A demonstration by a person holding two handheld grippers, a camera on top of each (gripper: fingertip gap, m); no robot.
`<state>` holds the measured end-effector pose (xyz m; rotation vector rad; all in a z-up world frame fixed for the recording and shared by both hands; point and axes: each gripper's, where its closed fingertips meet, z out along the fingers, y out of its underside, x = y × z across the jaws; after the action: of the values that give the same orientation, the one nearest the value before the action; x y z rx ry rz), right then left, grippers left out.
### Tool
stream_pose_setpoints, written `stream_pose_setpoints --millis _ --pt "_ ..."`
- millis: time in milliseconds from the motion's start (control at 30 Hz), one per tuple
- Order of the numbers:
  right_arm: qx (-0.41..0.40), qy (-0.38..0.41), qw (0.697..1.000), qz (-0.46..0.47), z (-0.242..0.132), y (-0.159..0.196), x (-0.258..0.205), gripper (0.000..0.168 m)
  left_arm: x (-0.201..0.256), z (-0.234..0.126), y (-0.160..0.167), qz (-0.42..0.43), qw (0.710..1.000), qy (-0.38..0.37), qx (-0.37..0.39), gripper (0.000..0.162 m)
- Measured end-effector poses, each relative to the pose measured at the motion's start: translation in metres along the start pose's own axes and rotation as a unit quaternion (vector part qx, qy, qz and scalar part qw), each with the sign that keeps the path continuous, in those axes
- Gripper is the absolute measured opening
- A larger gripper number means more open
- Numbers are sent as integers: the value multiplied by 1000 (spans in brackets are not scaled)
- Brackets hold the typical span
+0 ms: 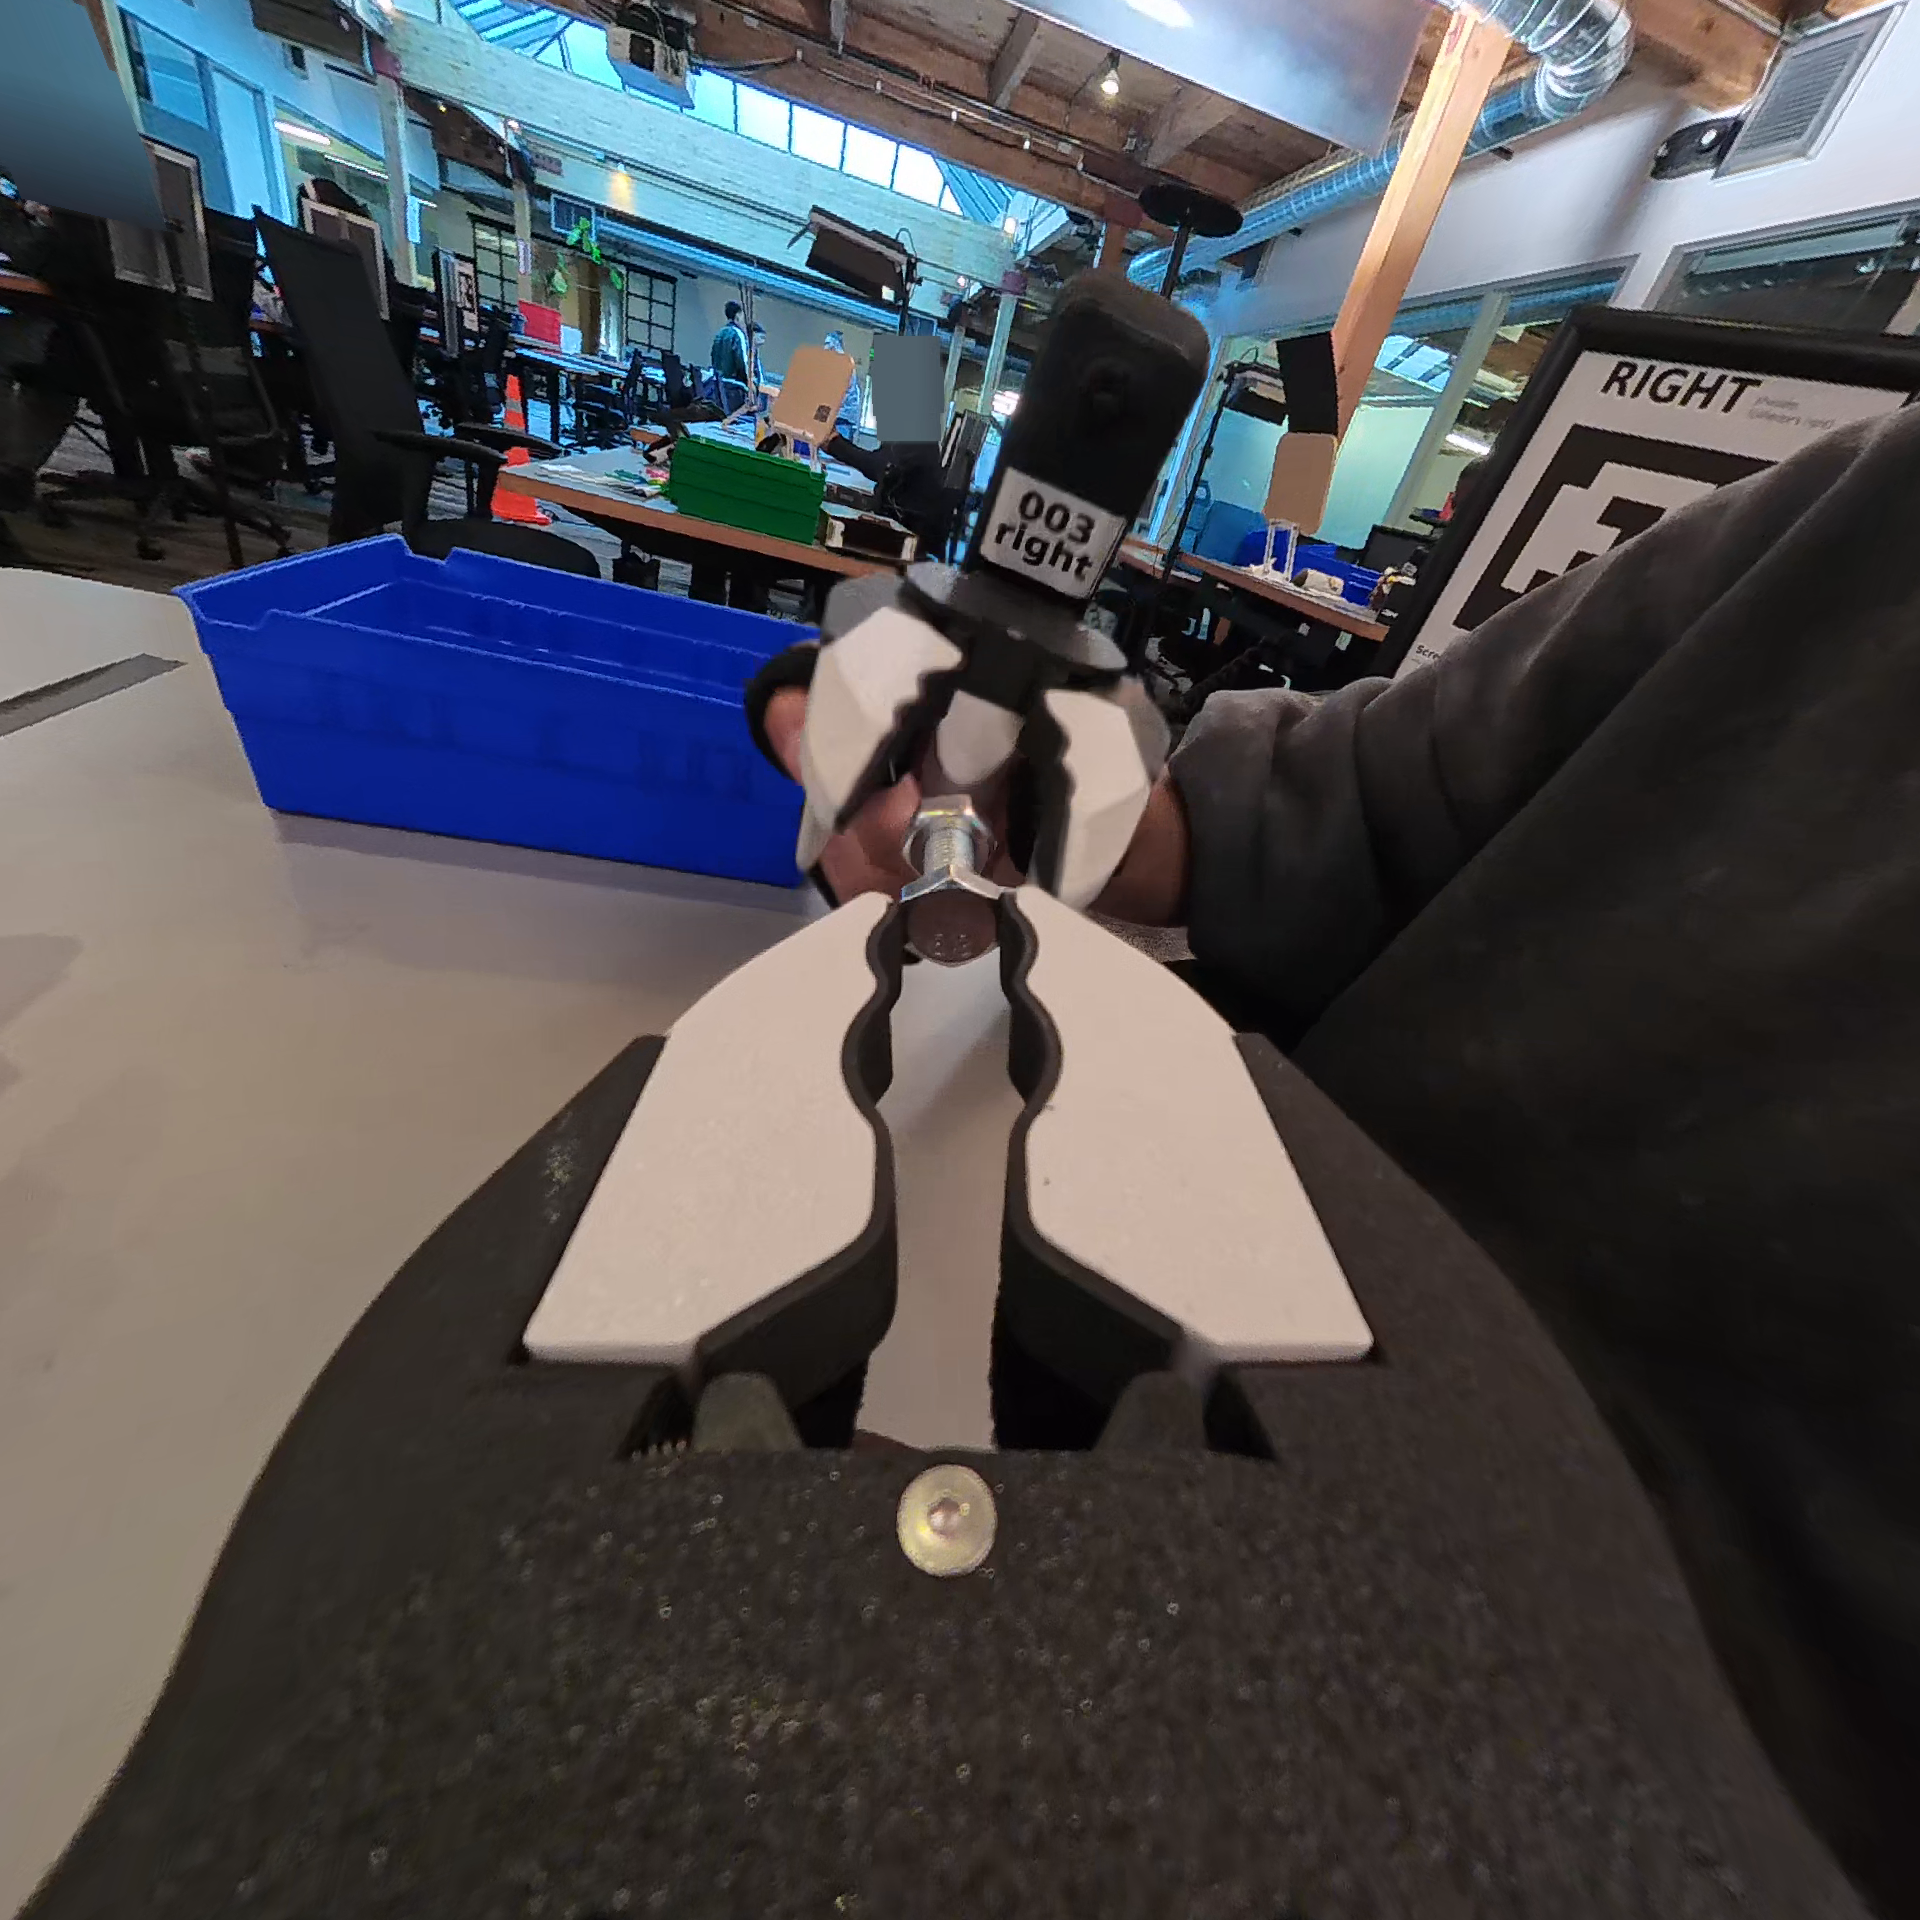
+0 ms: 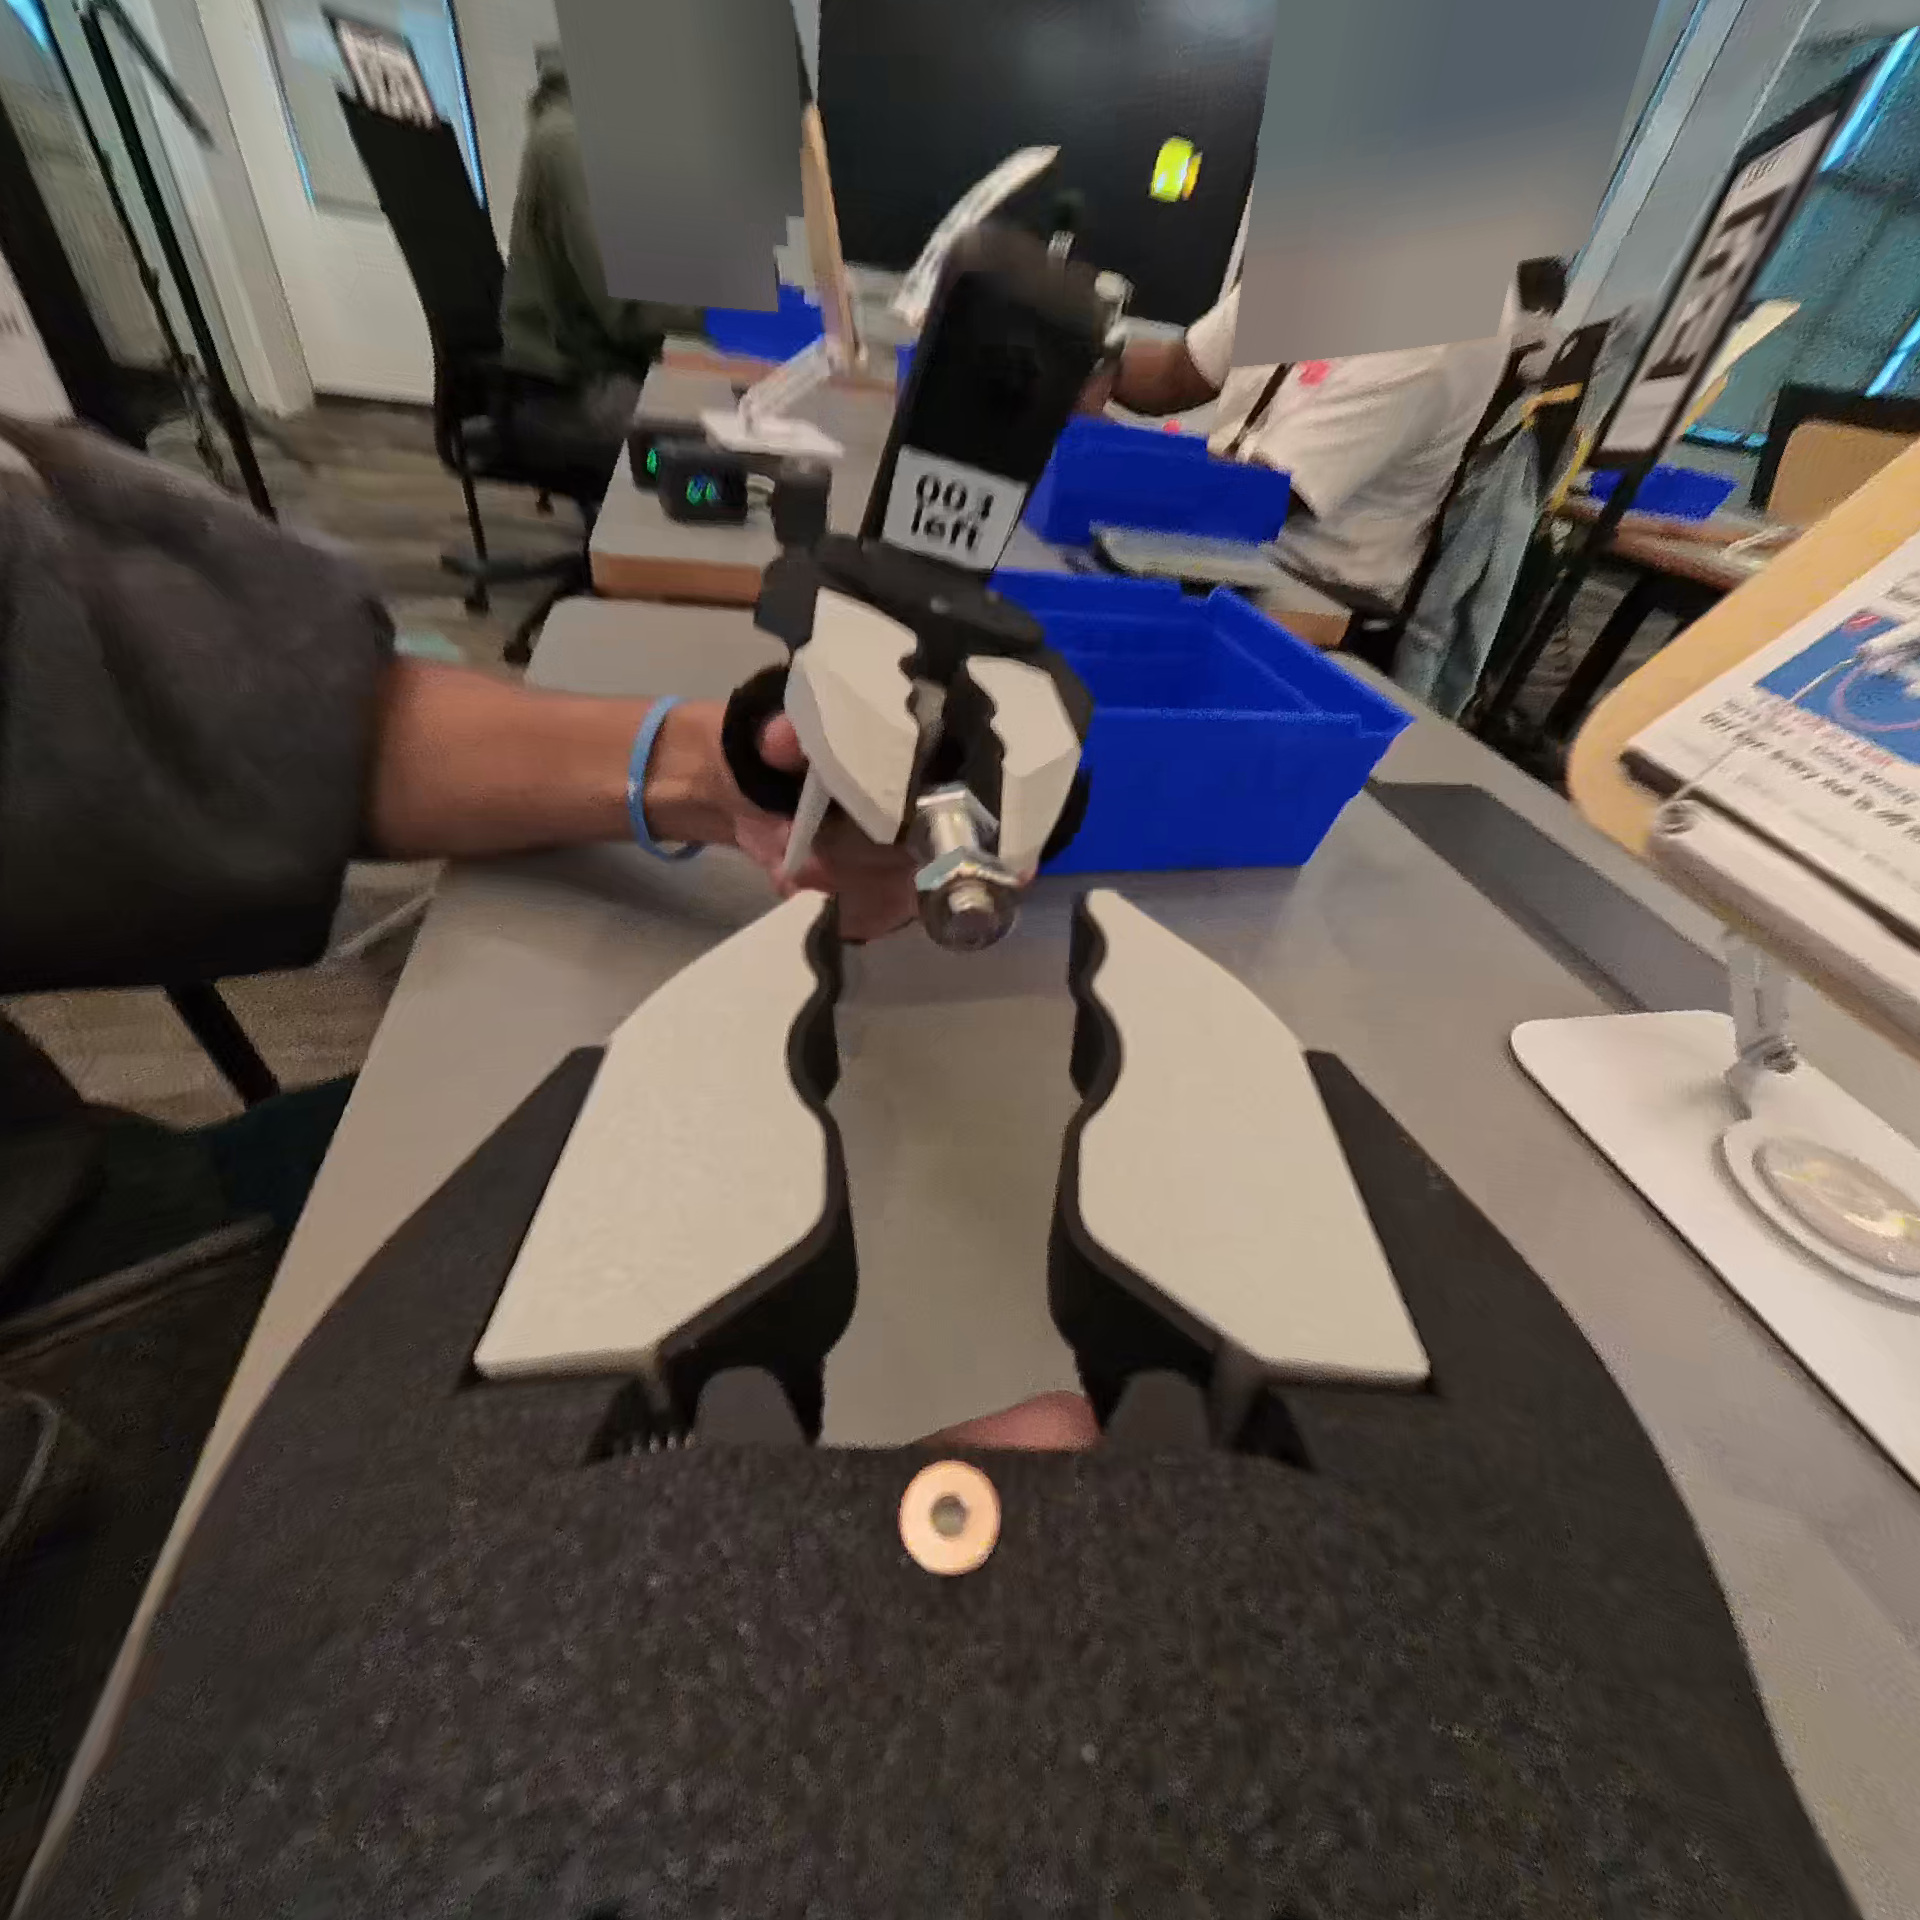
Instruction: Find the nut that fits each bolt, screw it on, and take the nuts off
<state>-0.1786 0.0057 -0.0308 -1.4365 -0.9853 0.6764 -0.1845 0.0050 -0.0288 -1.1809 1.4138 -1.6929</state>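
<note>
the bolt (image 1: 940,894) hung in the air above the grey desk (image 1: 312,1039) in the left wrist view, its round head (image 1: 943,940) clamped between the tips of the left hand-held gripper (image 1: 943,935), threaded shank pointing away toward the other tool. a hex nut (image 1: 943,826) sat on the far part of the shank, and a second hex piece lay close against the head; i could not tell whether that was a nut or a flange. the right hand-held gripper (image 1: 961,821) faced it, its white fingers on either side of the far nut, though from here contact could not be told. a blue bin (image 1: 499,686) stood on the desk behind, well apart.

in the right wrist view the right hand-held gripper (image 2: 956,925) stood released, its fingers wide apart with bare desk (image 2: 1455,935) between them and nothing gripped. the bolt (image 2: 961,873) pointed its free end at the camera, held by the left hand-held gripper (image 2: 961,821), with the nut (image 2: 964,868) near that end. the blue bin (image 2: 1195,727) sat just behind. this view was blurred.

judged from this, the step in hand was turning the nut along the thread, between twists. whether it was going on or coming off could not be told. the next move called for closing the right fingers squarely on the nut's flats, then rotating about the bolt's axis while the left grip stayed firm.
</note>
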Motion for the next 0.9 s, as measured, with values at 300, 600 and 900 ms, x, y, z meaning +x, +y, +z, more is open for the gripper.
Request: stream_pose_setpoints --millis 300,600,900 --pt "5 8 999 42 -8 10 6 18 -3 8 6 52 997 -47 -18 31" --pt "-76 244 963 84 -167 -21 89 18 -44 3 -5 14 966 -253 -46 71" --pt "-501 240 794 249 -312 156 152 19 -17 17 39 -97 959 -254 -83 63"
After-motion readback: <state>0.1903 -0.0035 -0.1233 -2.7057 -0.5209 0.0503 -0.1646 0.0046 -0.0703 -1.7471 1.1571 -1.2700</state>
